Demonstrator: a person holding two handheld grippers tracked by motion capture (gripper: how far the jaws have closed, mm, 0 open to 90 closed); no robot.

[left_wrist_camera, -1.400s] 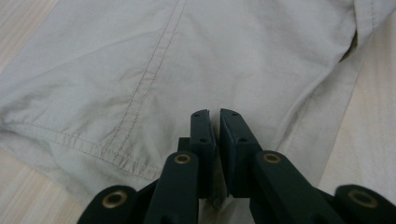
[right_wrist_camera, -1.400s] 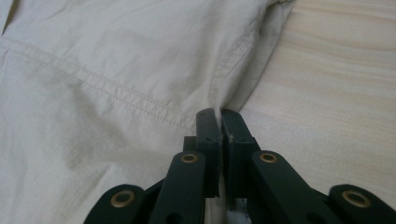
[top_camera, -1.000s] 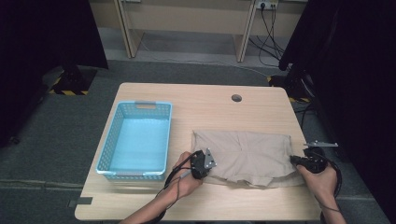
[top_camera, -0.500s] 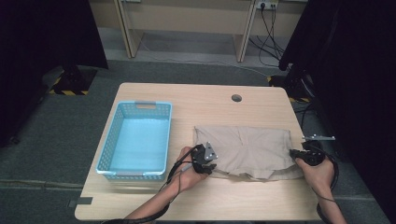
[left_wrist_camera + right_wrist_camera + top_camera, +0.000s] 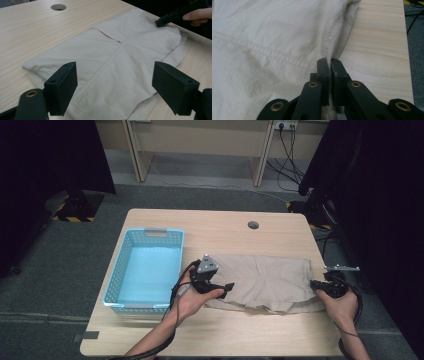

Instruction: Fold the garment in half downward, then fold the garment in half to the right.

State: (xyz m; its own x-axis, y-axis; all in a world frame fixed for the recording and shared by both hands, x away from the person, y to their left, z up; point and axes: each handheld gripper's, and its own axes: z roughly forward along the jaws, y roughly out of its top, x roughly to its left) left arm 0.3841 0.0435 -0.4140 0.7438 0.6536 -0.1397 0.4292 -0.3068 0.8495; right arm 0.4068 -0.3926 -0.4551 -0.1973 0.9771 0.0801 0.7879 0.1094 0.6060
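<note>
Your right gripper (image 5: 329, 65) pinches shorts (image 5: 265, 282) at worktop's right edge; left gripper (image 5: 113, 82), jaws just opened wide, empty. Pull one-handed and fold drags askew.

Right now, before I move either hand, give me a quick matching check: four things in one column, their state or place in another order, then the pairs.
1. left gripper
2. right gripper
3. basket
4. beige garment

A. blue, on the table's left part
B. jaws wide apart above the cloth, nothing between them
C. folded flat on the table, right of the basket
D. jaws clamped on the cloth's edge

Pairs: 1-B, 2-D, 3-A, 4-C
</note>
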